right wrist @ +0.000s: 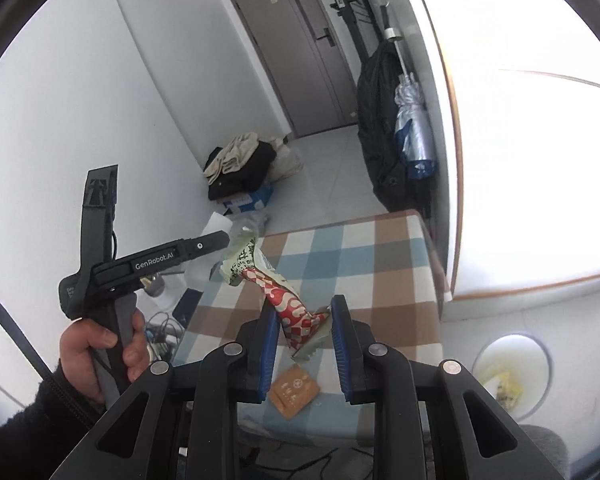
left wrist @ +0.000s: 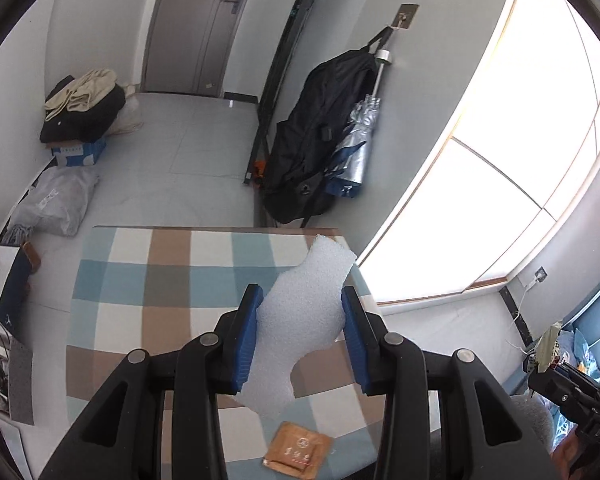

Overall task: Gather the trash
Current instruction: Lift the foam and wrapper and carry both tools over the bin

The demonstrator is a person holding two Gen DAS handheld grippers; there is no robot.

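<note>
Two views are looking down over a checked tablecloth (left wrist: 148,280) by a bright window (left wrist: 520,168). Only the right wrist view is showing the person's left hand (right wrist: 96,352) gripping its tool and a white bin (right wrist: 512,376). The left gripper (left wrist: 302,336) is pinching a white foam sheet (left wrist: 300,320); the right gripper (right wrist: 305,340) is clamping a red-checked wrapper (right wrist: 284,300). A brown sachet (left wrist: 298,450) is lying on the cloth.

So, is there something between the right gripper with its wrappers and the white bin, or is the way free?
Nothing visible blocks it. The right gripper holds the wrappers above the checkered table; the white bin stands open on the floor past the table's right edge. Only the brown sachet lies below, out of the way.
</note>
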